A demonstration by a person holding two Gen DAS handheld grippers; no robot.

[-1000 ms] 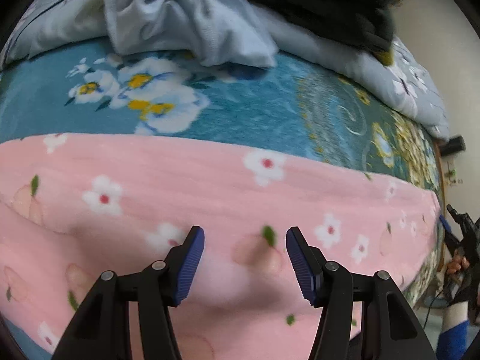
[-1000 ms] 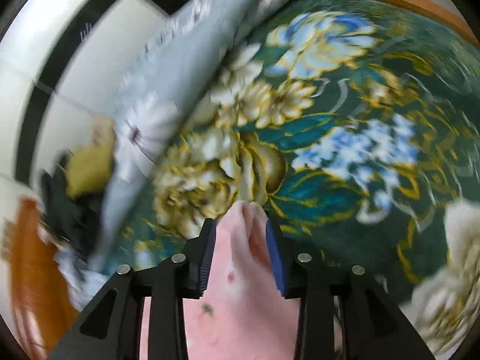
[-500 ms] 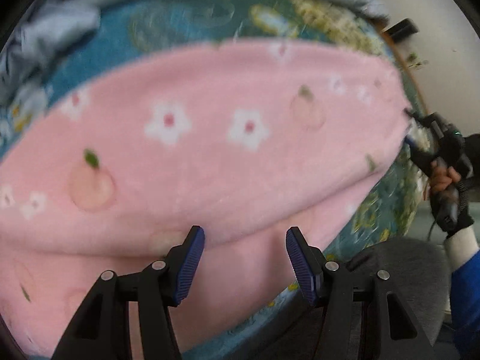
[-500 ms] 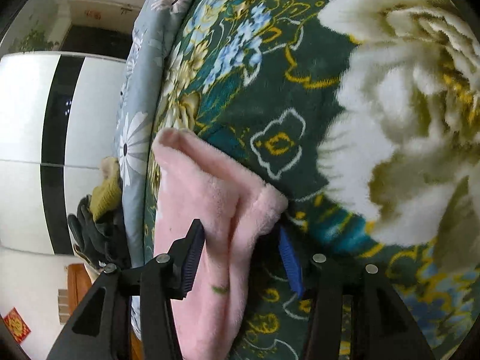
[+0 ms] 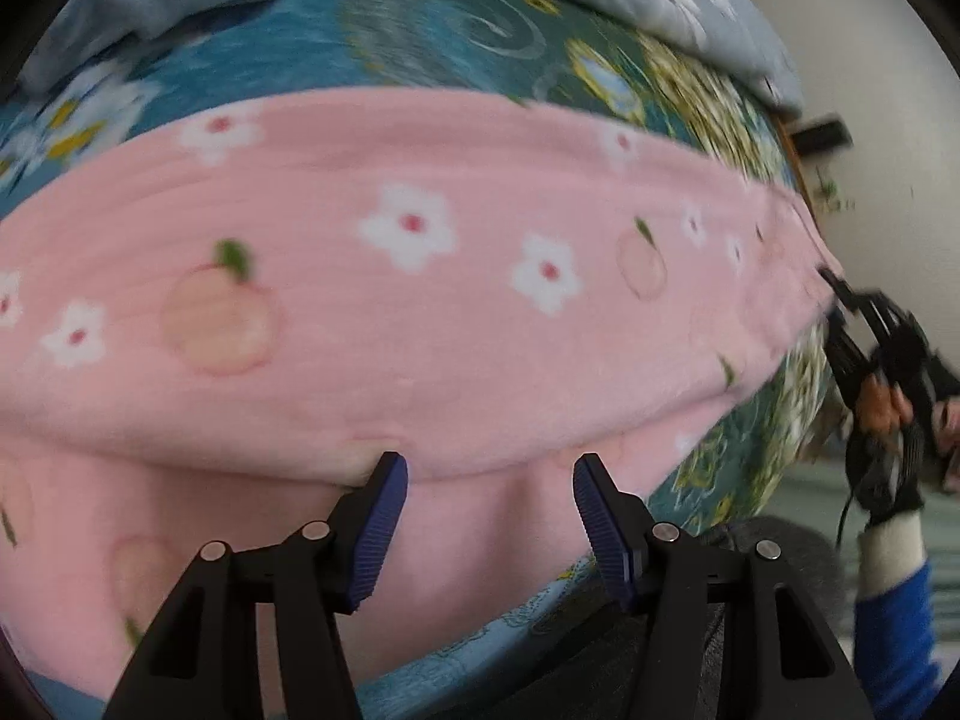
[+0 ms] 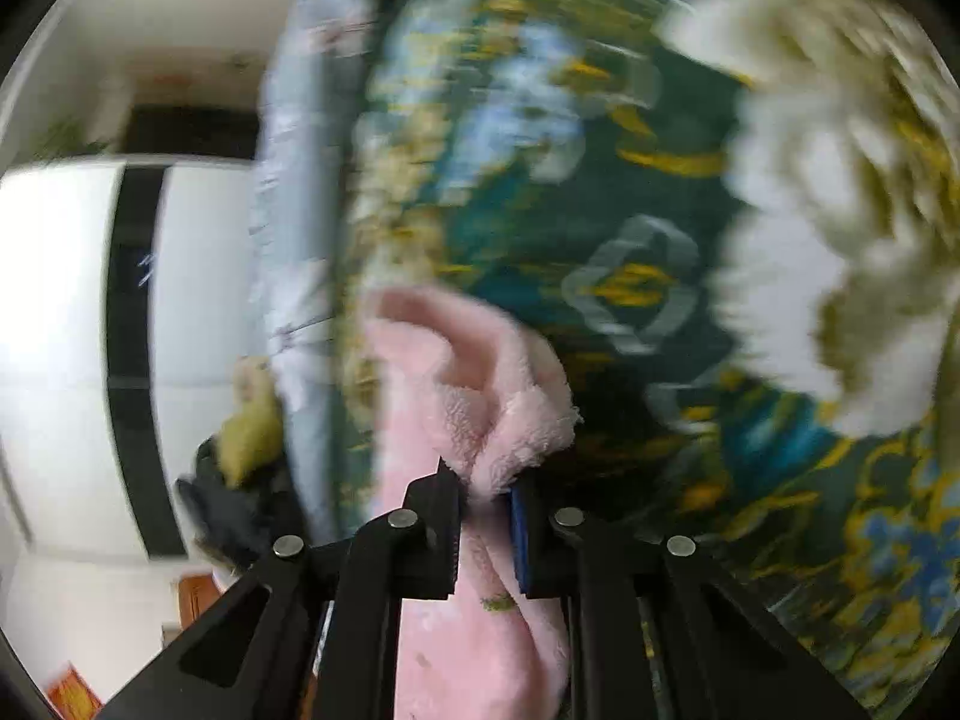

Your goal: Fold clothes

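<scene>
The right claw (image 6: pixel 486 495) is pinched on a bunched end of the pink fleece garment with white flowers and peaches (image 5: pixel 420 300), likely to keep that end taut. The left claw (image 5: pixel 489 516) is spread wide, its fingers over a fold line near the garment's near edge, gripping nothing. The garment lies stretched across the teal floral bedspread (image 5: pixel 432 36) of the bed, with a pale blue quilt (image 5: pixel 678 0) behind it. No brand, label or writing is legible.
</scene>
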